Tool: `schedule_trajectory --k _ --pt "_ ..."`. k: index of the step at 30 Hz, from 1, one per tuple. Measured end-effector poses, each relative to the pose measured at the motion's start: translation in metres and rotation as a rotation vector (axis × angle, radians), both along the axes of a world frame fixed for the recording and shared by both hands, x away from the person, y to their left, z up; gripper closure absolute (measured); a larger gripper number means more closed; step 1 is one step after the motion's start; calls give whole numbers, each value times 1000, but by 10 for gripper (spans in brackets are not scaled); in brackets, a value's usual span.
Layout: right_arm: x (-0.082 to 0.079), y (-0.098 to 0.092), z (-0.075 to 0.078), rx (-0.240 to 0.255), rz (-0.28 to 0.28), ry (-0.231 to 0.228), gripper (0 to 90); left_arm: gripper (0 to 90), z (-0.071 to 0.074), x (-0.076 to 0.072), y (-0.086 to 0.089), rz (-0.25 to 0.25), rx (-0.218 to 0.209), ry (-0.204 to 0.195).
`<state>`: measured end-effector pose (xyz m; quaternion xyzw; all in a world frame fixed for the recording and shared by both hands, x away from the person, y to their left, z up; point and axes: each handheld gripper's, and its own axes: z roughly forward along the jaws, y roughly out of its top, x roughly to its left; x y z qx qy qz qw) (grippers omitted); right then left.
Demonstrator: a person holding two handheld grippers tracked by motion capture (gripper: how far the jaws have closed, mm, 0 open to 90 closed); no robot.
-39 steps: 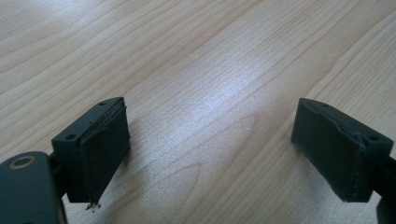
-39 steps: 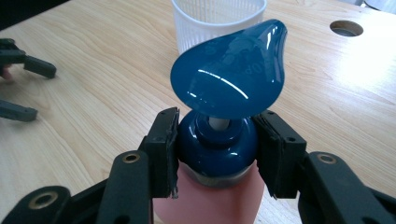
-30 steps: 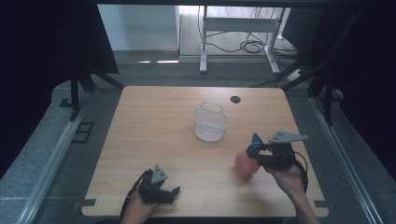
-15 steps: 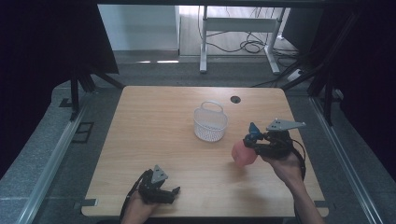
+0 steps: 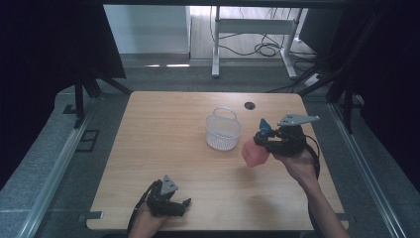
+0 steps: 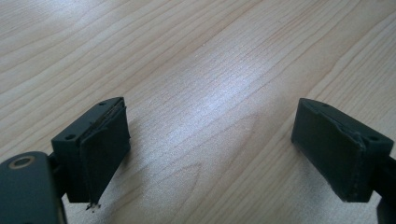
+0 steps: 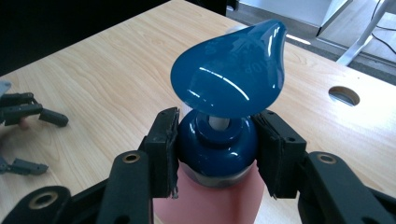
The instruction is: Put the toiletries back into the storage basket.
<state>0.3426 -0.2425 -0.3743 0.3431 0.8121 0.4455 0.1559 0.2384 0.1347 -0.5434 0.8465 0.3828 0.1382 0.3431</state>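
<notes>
The right gripper (image 5: 262, 141) gripped a pink pump bottle (image 5: 255, 152) by its dark blue collar, one black jaw pressed against each side of that collar. In the right gripper view the collar (image 7: 217, 147) sat squarely between the two jaws, the glossy blue pump head (image 7: 231, 74) rose above them and pointed away from the camera, and the pink body (image 7: 210, 203) dropped below them out of the frame. In the high view the bottle hung tilted off the front of the gripper, over the right half of the tabletop (image 5: 163, 129) and clear of the wood, with its shadow on the surface below. It was just beside the white mesh basket (image 5: 223, 130), on the side towards the right edge, and apart from the basket's wall. The basket stood upright near the middle of the tabletop, a little towards the far edge, its handle raised. A small round hole (image 5: 249, 105) in the wood lay near the far edge, beyond the bottle. The left gripper (image 5: 179, 206) rested at the near edge, left of the middle, well apart from the bottle. In the left gripper view its jaws stood wide open with bare wood between them (image 6: 210, 130).
</notes>
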Motion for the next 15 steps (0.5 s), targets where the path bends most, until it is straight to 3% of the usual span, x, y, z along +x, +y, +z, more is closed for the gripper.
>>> schedule_trajectory --k 15 --pt "20 18 19 7 13 -12 531 111 0 0 0 -1 0 0"
